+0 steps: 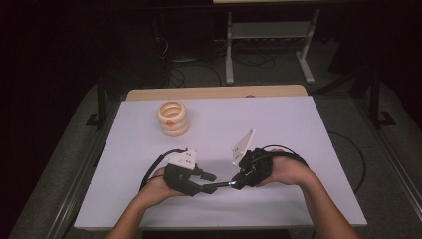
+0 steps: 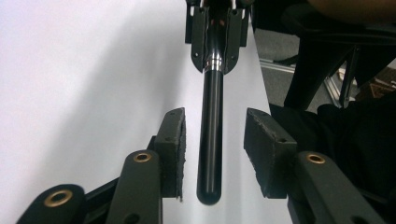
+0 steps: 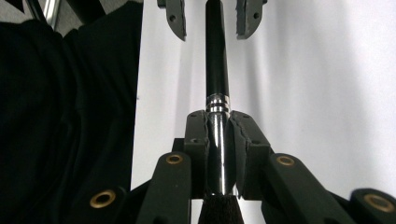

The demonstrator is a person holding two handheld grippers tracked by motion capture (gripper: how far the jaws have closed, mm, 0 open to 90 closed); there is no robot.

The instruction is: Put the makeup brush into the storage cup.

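Looking from the left side of the high view, a person's left hand holds the left claw [image 1: 211, 182] low over the white desk [image 1: 278, 124]. Its jaws stand open, one on each side of the long black makeup brush with a shiny silver ring [image 1: 219, 185], and the pads do not touch it. In the left gripper view the round black end of the brush handle [image 2: 209, 140] hangs in the gap between the two pads [image 2: 173, 149].

At the middle of the high view, the brush lies level between the two claws. It sits just above the desk, near the bottom of the frame.

To the right, the right claw [image 1: 238, 181] is closed tight on the brush. In the right gripper view its jaws squeeze the shiny metal part [image 3: 217, 154] just below the silver ring, and the dark bristles [image 3: 217, 212] poke out at the bottom edge.

Farther up and to the left in the high view, a cream ribbed round holder with an orange spot [image 1: 173, 118] stands alone on the desk, well apart from both claws.

I think the brush is being passed from one claw to the other, and the right claw now carries it alone. Next, the left claw should back away from the handle without bumping it. Then the right claw may carry the brush to the holder.
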